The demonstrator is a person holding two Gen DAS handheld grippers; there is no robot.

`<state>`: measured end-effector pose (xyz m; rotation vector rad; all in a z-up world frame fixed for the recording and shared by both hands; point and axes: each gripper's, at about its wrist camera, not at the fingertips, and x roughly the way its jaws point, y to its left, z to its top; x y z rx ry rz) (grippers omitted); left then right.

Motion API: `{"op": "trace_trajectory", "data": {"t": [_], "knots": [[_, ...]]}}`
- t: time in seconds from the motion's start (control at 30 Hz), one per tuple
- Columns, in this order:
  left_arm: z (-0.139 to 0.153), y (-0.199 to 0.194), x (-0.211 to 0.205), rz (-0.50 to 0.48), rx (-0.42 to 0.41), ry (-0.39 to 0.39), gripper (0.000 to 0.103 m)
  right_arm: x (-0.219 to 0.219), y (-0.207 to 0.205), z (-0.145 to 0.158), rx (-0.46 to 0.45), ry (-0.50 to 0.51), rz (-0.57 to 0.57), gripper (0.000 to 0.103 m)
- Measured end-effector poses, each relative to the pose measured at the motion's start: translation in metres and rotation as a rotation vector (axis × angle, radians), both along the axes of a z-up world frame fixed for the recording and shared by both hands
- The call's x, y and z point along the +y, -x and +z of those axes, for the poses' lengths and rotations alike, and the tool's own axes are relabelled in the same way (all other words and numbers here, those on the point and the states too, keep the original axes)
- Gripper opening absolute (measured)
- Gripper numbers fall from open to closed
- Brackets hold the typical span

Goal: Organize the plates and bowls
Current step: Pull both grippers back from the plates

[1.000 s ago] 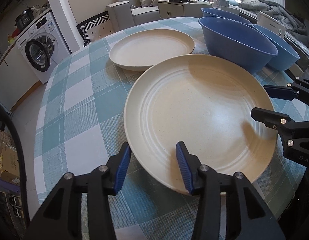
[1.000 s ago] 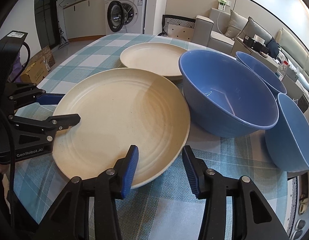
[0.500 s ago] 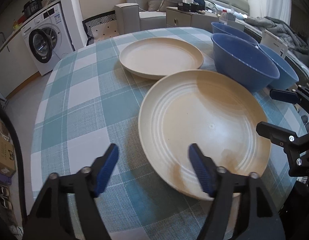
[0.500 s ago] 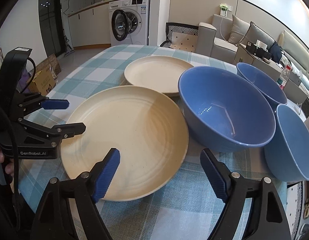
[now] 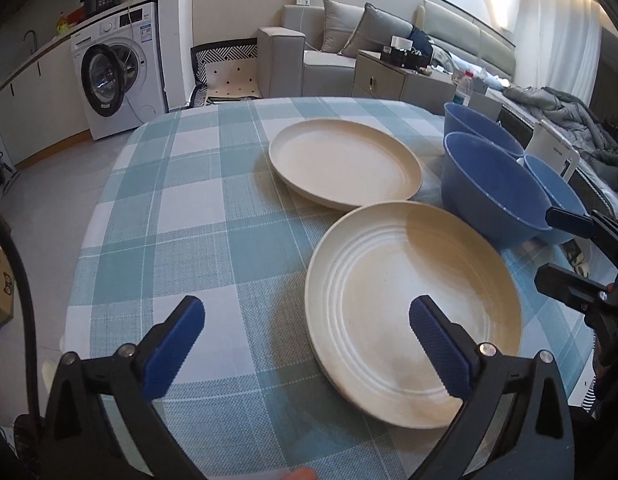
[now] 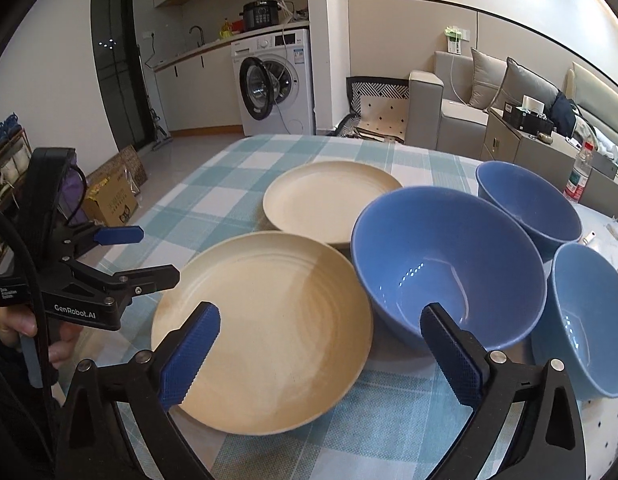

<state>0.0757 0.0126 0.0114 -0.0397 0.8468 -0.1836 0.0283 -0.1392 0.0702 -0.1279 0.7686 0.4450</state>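
Observation:
Two cream plates lie on the checked tablecloth: a near plate and a far plate. Three blue bowls stand to the right: a large bowl, a far bowl and a right bowl. My left gripper hovers over the near plate's left rim, jaws opening, nothing pressed between them. My right gripper hangs above that plate's right rim beside the large bowl, jaws also opening and empty.
The round table wears a teal and white cloth. On the floor beyond it are a washing machine, a sofa, a low cabinet and a cardboard box. A person's hand holds the left gripper.
Both grippers' jaws have spread wide from around the near plate's rim. Both have drawn back and risen. The plate rests on the cloth.

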Motion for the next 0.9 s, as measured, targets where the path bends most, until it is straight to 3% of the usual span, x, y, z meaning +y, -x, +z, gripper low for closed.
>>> {"op": "trace_trajectory", "data": {"t": [0.2, 0.63, 0.9], "knots": [[0.007, -0.005, 0.006, 0.048, -0.002, 0.048, 0.103, -0.013, -0.010, 0.015, -0.018, -0.055, 0.006, 0.102], [0.024, -0.024, -0.009, 0.092, -0.011, -0.023, 0.103, -0.037, -0.034, 0.047, -0.064, -0.070, 0.034, 0.102], [0.039, -0.037, -0.009, 0.141, -0.026, -0.018, 0.103, -0.057, -0.058, 0.068, -0.079, -0.084, 0.033, 0.102]]}}
